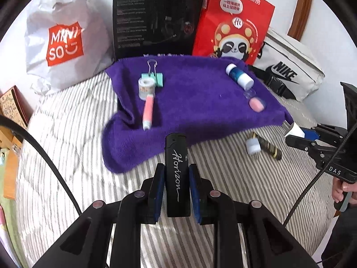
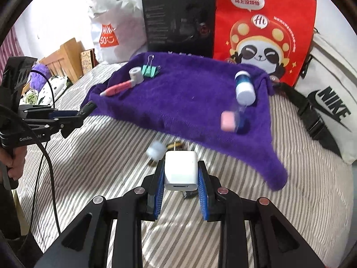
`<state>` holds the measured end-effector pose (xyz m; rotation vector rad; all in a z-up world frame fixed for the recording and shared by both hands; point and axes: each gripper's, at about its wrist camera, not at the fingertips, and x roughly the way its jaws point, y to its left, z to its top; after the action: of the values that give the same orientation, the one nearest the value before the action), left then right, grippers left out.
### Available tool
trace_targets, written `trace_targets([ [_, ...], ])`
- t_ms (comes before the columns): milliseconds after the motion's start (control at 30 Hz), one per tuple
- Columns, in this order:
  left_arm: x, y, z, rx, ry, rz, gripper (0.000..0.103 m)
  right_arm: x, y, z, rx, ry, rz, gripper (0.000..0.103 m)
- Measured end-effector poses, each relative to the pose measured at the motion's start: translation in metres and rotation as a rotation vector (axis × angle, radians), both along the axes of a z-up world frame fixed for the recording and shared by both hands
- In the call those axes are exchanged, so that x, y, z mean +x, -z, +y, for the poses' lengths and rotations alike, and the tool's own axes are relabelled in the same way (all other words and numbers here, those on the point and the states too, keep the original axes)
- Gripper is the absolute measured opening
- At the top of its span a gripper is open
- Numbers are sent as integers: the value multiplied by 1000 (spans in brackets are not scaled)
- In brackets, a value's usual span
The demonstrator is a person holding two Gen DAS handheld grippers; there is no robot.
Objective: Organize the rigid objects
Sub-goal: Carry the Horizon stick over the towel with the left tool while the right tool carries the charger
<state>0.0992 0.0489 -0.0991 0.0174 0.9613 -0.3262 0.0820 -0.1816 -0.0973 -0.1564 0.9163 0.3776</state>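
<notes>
My left gripper (image 1: 176, 169) is shut on a black lighter (image 1: 177, 174) marked "Horizon", held above the striped bed at the near edge of the purple towel (image 1: 189, 102). My right gripper (image 2: 180, 167) is shut on a white USB charger (image 2: 180, 170), prongs forward, just short of the towel (image 2: 183, 98). On the towel lie a green binder clip (image 1: 154, 76), a tape roll (image 1: 146, 87), a pink pen (image 1: 148, 111), a blue-and-white bottle (image 1: 239, 74) and a pink eraser (image 1: 256, 105). The right gripper with the charger also shows in the left wrist view (image 1: 296, 131).
A second white plug (image 1: 253, 146) and a dark patterned stick (image 1: 271, 148) lie on the striped bedsheet (image 1: 78, 156) by the towel's right corner. Behind the towel stand a white Miniso bag (image 1: 62, 38), a black box (image 1: 156, 20), a red panda bag (image 1: 234, 22) and a Nike bag (image 1: 287, 71).
</notes>
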Motion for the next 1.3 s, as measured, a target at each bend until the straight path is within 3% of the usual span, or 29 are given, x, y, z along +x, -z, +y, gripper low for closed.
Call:
trace_targets([
  [367, 75, -20, -10, -23, 29, -21, 21, 54, -24, 0, 22, 17, -50, 27],
  [633, 129, -1, -25, -20, 67, 22, 21, 103, -17, -4, 45, 54, -29, 27],
  [1000, 151, 33, -23, -44, 75, 78, 21, 141, 11, 5, 33, 44, 11, 27],
  [1300, 157, 34, -23, -28, 69, 74, 21, 152, 25, 8, 20, 45, 42, 27],
])
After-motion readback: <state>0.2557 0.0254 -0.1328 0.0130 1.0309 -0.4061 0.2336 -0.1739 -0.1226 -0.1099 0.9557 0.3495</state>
